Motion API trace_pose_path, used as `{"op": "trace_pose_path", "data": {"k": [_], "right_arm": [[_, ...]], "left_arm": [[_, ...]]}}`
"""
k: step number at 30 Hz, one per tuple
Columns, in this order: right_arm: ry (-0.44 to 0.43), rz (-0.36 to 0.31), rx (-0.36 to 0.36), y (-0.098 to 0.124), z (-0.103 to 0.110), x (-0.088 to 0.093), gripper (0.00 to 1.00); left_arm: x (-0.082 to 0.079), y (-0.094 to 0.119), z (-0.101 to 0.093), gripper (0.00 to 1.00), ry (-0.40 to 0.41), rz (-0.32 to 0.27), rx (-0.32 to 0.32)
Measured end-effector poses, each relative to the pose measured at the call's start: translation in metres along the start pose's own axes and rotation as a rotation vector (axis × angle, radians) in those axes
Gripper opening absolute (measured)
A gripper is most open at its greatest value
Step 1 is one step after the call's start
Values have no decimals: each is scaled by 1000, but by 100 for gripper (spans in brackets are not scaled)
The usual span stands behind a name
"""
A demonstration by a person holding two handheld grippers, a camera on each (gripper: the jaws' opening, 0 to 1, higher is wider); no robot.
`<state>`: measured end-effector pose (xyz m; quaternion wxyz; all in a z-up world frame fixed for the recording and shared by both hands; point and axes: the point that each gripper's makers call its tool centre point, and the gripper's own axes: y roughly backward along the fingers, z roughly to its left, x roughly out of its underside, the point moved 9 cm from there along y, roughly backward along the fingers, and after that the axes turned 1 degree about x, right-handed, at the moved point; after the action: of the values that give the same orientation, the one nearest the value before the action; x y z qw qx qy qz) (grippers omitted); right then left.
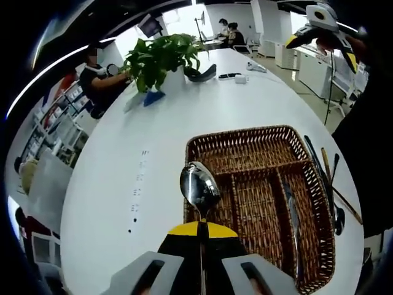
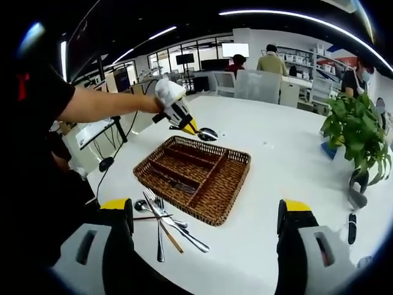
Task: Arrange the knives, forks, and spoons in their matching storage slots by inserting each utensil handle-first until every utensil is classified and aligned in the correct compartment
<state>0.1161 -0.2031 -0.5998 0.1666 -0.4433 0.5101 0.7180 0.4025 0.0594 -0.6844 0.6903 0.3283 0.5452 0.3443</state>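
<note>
My left gripper (image 1: 201,230) is shut on the handle of a silver spoon (image 1: 199,184), whose bowl points forward over the near left corner of the wicker tray (image 1: 245,132). From the right gripper view, that left gripper (image 2: 195,129) holds the spoon (image 2: 207,133) above the tray's far edge (image 2: 228,195). One knife (image 1: 293,221) lies in a long compartment of the tray. Several loose utensils (image 2: 163,224) lie on the white table beside the tray. My right gripper (image 2: 206,212) is open and holds nothing, back from the tray.
A potted plant (image 2: 359,132) stands further along the long white table (image 1: 153,153), with a dark phone (image 2: 352,227) near it. People sit at the table's far end and at desks around. A person's arm (image 2: 104,104) reaches in with the left gripper.
</note>
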Motion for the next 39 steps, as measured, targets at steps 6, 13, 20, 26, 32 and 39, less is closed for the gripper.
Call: {"op": "trace_pose_path", "data": {"k": [6,13,20,26,32,39], "right_arm": [[-9,17,2,-2,3,3,99],[-13,27,4,-2,4,5,99],[-21,28,17,1,3,4,99],[-18,36,16,2,6,6,99],[-22,46,24,6,6,11,99],[-27,62,31,10,8,15,99]], "left_arm": [[13,-14,0,0,14,-6,7],[20,-24,0,0,16,-1,13],[24,-37,0,0,25,-13,32],[29,-49,3,0,61,5,49],[34,-57,2,0,72,19,65],[40,-66,7,0,57,48,65]]}}
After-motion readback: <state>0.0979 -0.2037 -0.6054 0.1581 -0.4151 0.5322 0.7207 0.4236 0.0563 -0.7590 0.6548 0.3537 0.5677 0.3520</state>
